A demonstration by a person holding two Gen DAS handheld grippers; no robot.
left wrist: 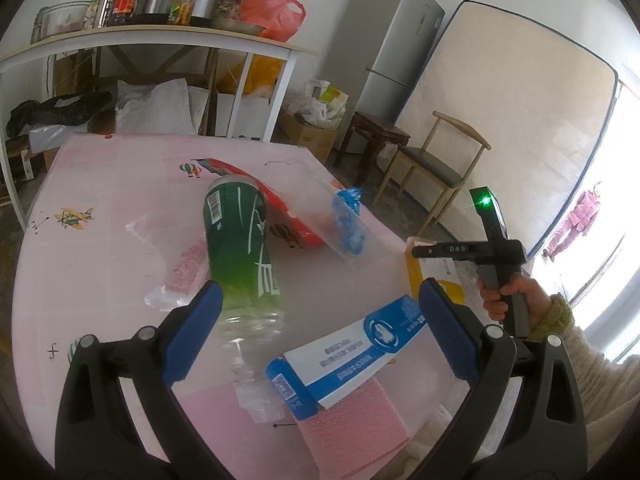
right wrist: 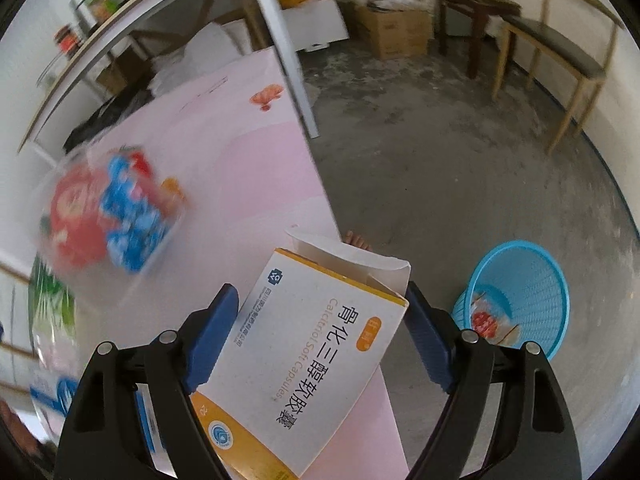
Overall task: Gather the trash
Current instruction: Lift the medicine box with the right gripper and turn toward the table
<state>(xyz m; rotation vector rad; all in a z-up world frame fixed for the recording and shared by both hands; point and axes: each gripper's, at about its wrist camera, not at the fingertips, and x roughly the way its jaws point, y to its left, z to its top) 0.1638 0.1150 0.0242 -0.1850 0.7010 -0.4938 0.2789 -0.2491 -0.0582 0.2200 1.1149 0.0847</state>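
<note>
My left gripper (left wrist: 320, 304) is open above the pink table (left wrist: 100, 264). Between its fingers lie a green-labelled plastic bottle (left wrist: 240, 240) and a blue-and-white carton (left wrist: 352, 348). My right gripper (right wrist: 320, 320) is shut on a white-and-yellow medicine box (right wrist: 304, 356), held over the table's right edge. The box also shows in the left wrist view (left wrist: 436, 276), beside the right gripper's body (left wrist: 496, 248). A blue mesh waste basket (right wrist: 520, 296) stands on the floor right of the table, with a wrapper inside.
A red packet (left wrist: 280, 208), a blue wrapper in clear plastic (left wrist: 348, 220) and clear plastic scraps (left wrist: 176, 264) lie on the table. A shelf table (left wrist: 160, 40), a fridge (left wrist: 384, 52), a wooden chair (left wrist: 436, 160) and cardboard boxes (right wrist: 396, 28) stand beyond.
</note>
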